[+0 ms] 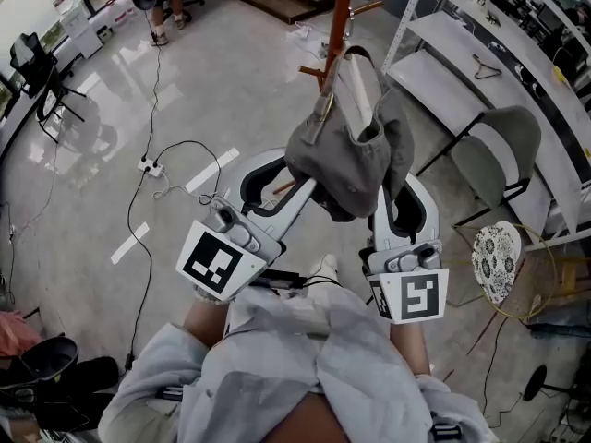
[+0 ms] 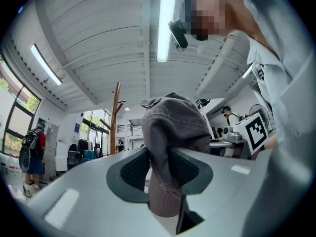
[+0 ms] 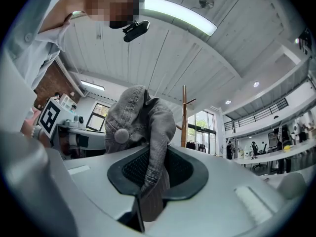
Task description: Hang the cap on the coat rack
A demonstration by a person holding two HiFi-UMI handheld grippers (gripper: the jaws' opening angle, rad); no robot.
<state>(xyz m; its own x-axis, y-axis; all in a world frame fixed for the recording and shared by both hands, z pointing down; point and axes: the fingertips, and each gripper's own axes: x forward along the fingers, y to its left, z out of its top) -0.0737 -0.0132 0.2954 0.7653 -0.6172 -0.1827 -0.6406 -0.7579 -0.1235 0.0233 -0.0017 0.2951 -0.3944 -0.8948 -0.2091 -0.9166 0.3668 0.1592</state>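
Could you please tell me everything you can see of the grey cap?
The cap is grey, denim-like cloth with a cloth button on its crown. It hangs crumpled, its pale lining showing. The left gripper and right gripper each pinch a fold of it, holding it up at the wooden coat rack; whether it touches a peg is unclear.

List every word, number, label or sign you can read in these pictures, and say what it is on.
No readable text anywhere.
Left marker cube, right marker cube: black-and-white square patterns, no letters.
Blue wall sign: too small to read.
Cap: no print showing.
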